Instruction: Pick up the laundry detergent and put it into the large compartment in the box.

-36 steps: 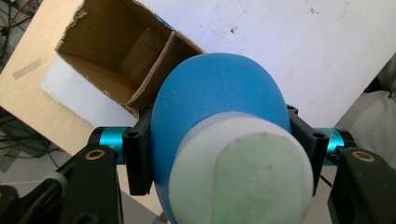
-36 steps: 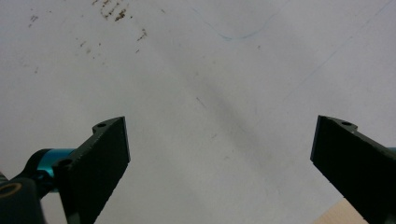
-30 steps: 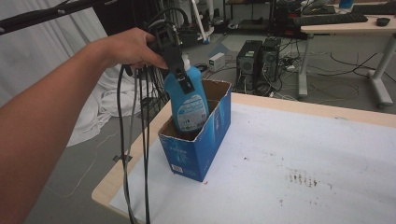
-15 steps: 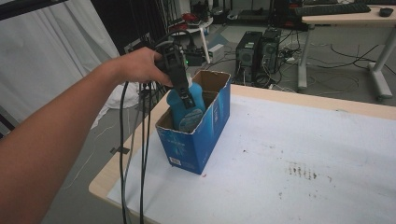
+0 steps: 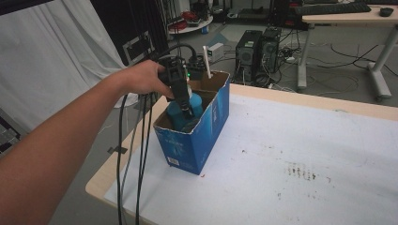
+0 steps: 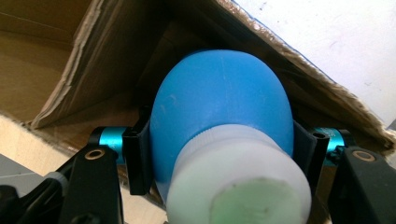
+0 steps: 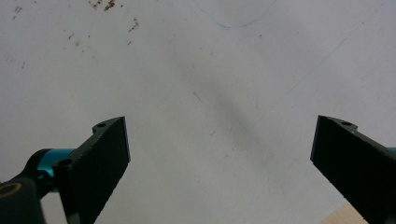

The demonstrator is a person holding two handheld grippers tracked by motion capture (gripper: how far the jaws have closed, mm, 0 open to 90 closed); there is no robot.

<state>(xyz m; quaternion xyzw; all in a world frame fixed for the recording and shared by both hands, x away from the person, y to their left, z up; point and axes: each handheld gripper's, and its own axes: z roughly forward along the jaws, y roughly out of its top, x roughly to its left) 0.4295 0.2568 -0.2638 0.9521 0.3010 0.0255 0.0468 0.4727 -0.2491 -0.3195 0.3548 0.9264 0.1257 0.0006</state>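
Observation:
A blue bottle (image 5: 185,108) with a white cap (image 6: 238,182) stands low inside an open blue cardboard box (image 5: 197,140) near the table's left edge. My left gripper (image 5: 180,89) points down into the box and is shut on the bottle just below the cap; in the left gripper view the black pads (image 6: 136,161) press on both sides of the blue body (image 6: 219,100). Most of the bottle is hidden by the box walls. My right gripper (image 7: 219,163) hangs open over the bare white tabletop (image 7: 196,70), nothing between its jaws.
The white table (image 5: 300,154) stretches right of the box, with small dark stains (image 5: 300,171). A white stick (image 5: 206,61) stands up at the box's far end. Black cables (image 5: 136,154) trail from my left gripper over the table's left edge. Computer towers (image 5: 256,49) stand on the floor behind.
My left gripper has come down with the blue bottle, which stood mostly above the box rim a second ago and now sits deep inside it. The view has also shifted.

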